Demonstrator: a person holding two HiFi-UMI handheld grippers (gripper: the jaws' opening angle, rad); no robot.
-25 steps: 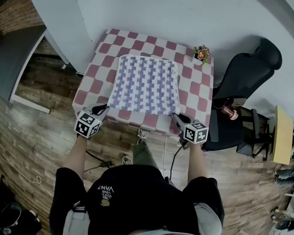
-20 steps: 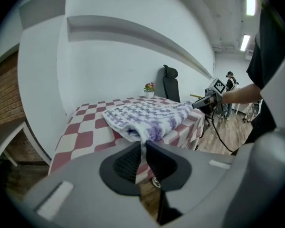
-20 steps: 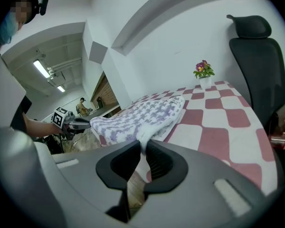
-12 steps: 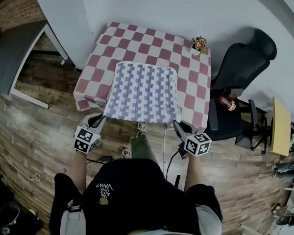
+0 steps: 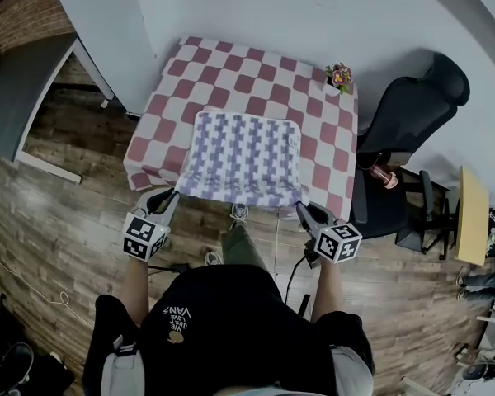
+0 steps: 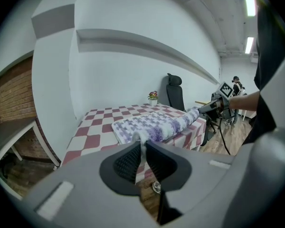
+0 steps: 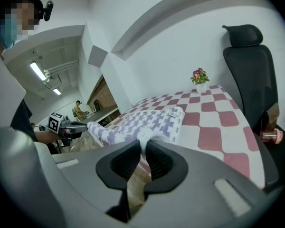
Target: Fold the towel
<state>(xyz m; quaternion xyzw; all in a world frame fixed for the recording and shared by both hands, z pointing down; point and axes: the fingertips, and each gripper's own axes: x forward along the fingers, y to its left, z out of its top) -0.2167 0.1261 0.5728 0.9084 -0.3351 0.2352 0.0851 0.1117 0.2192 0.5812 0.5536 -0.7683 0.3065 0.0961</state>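
**Towel fold, near hem raised.** The towel (image 5: 243, 157) is pinched at its two near corners, one by the left hand-held gripper (image 5: 168, 198) and one by the right hand-held gripper (image 5: 304, 211). Each pair of jaws is pressed together on a tuft of cloth. For a clean fold, it is judged that both corners should be carried at equal height and pace towards the far hem. The cloth should be held taut enough that no sag or skew is formed, and released only once the corners are matched. The far part of the towel lies on the worktop (image 5: 231, 63), towards its near edge. The near hem is held in the air just past that edge, stretched between the two grippers.
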